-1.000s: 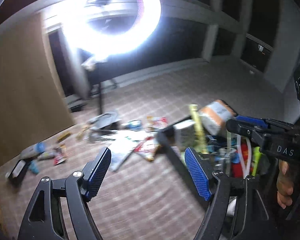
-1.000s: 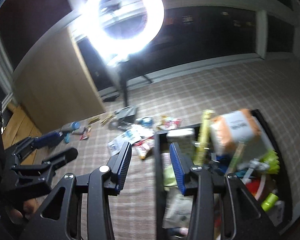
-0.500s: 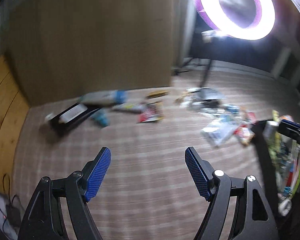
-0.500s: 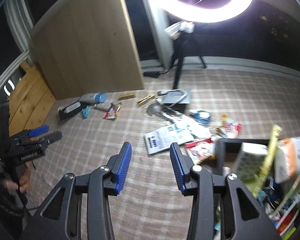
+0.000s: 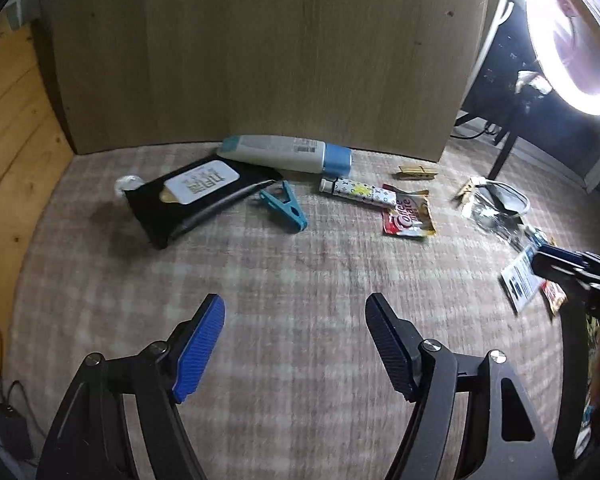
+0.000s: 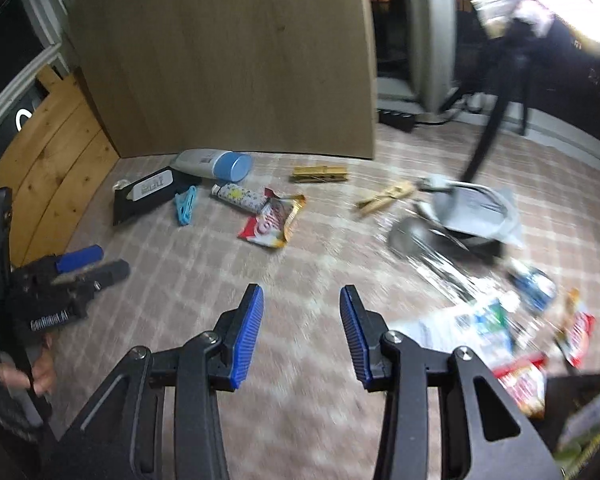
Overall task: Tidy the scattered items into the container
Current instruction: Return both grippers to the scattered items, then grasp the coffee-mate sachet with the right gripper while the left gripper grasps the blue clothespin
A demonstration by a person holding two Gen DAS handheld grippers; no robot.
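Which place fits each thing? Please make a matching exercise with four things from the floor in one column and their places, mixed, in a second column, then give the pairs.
Things
1. white bottle with blue cap
2. teal clothespin
3. Coffee-mate sachet
4. black wipes pack

Places
A. between the black pack and the patterned tube
B. lying along the foot of the wooden board
C. farthest left, at the rug's edge, near the wood floor
D. at the right end of the patterned tube

Pairs: 1-B, 2-A, 3-D, 4-C
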